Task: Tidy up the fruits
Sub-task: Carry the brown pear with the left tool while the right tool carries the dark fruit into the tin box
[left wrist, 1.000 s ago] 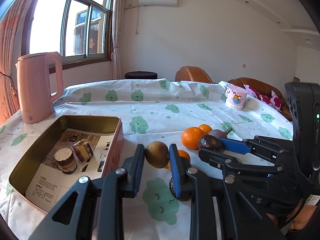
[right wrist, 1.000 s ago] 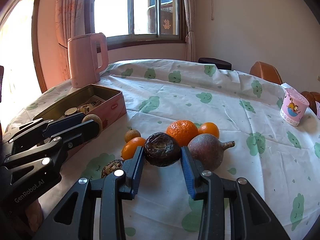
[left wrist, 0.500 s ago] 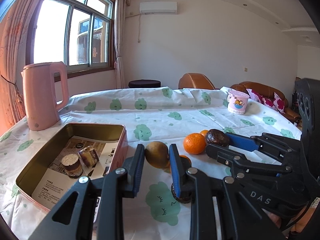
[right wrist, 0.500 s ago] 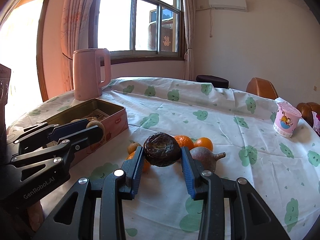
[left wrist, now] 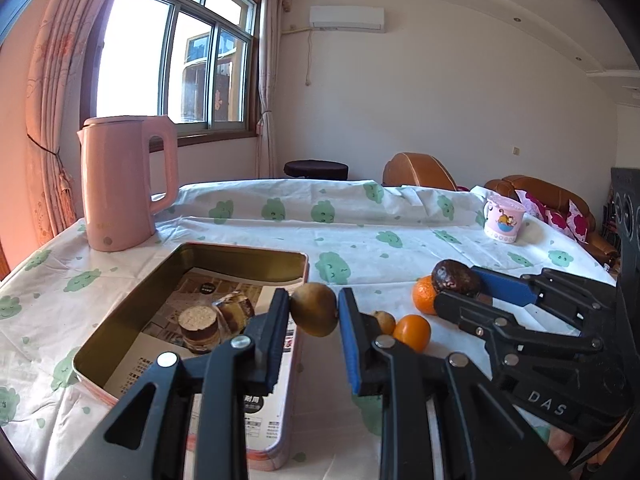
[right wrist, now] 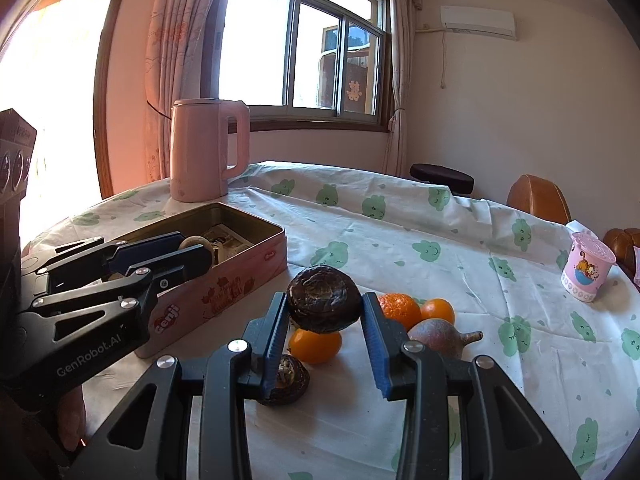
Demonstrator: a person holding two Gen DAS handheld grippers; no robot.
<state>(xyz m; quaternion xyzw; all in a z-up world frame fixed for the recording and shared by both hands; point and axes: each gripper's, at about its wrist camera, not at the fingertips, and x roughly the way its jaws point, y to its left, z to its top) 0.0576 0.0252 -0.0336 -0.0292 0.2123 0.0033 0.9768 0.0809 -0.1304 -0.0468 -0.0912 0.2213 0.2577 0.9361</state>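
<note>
My left gripper [left wrist: 314, 310] is shut on a small brown-yellow round fruit [left wrist: 314, 309], lifted beside the right rim of the open pink tin [left wrist: 244, 249]. My right gripper [right wrist: 325, 312] is shut on a dark wrinkled fruit [right wrist: 324, 299], raised above the fruit pile. In the left wrist view that gripper [left wrist: 460, 288] and its dark fruit [left wrist: 454, 277] show at right. On the cloth lie two oranges [right wrist: 399, 309] [right wrist: 315, 345], a small tangerine [right wrist: 438, 310], a purplish stemmed fruit [right wrist: 438, 339] and a dark cracked fruit [right wrist: 286, 380].
The tin holds printed paper and two small wrapped cakes [left wrist: 200, 322]. A pink kettle [left wrist: 120, 184] stands behind it. A pink cartoon cup [left wrist: 503, 218] sits at the far right of the cloud-print tablecloth [right wrist: 400, 240]. Brown chairs [left wrist: 420, 170] and a dark stool stand beyond the table.
Both grippers have risen a little and tipped upward with their fruits still held; the left one has drifted closer to the tin's right rim.
</note>
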